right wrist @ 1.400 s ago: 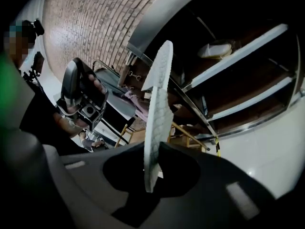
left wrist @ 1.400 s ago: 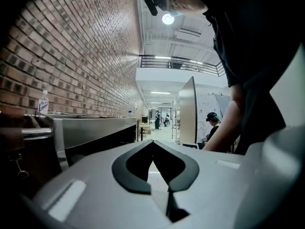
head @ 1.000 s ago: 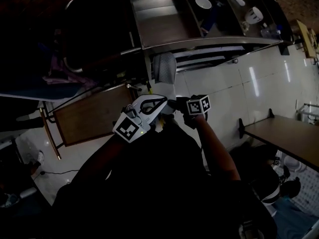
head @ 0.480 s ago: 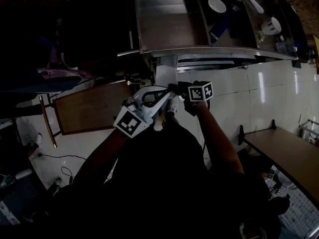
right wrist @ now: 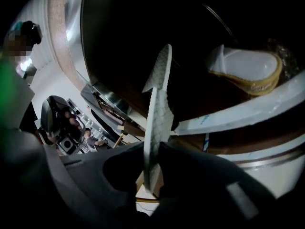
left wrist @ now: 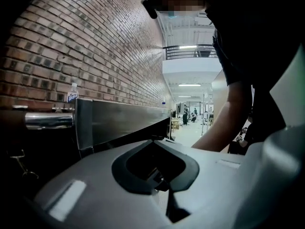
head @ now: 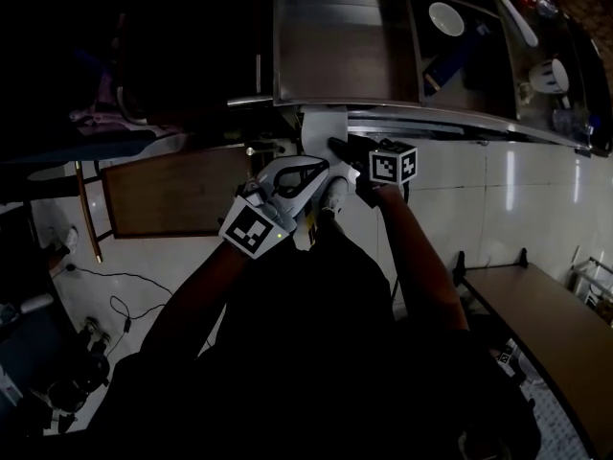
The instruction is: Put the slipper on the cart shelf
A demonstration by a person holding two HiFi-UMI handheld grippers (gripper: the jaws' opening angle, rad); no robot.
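Observation:
My right gripper (right wrist: pixel 155 149) is shut on a grey slipper (right wrist: pixel 159 94), held edge-on with its patterned sole facing left. In the head view the slipper (head: pixel 321 127) reaches under the rim of the metal cart (head: pixel 335 103), with the right gripper (head: pixel 337 149) just behind it. A second slipper (right wrist: pixel 245 70), white with a yellow band, lies on the cart's dark lower shelf (right wrist: pixel 248 111) ahead and to the right. My left gripper (head: pixel 311 175) hangs beside the right one, left of the slipper. Its jaws (left wrist: pixel 157 142) are shut on nothing and point along the cart's steel edge (left wrist: pixel 124 118).
The cart's top holds a white bowl (head: pixel 445 17) and a cup (head: pixel 551 73). A brown wooden table (head: pixel 172 195) stands to the left on the white tiled floor, another table (head: pixel 546 314) at the lower right. A brick wall (left wrist: pixel 71 46) runs behind the cart.
Both grippers have moved closer to the cart, the right one carrying the slipper. The slipper's far end now lies under the cart's rim.

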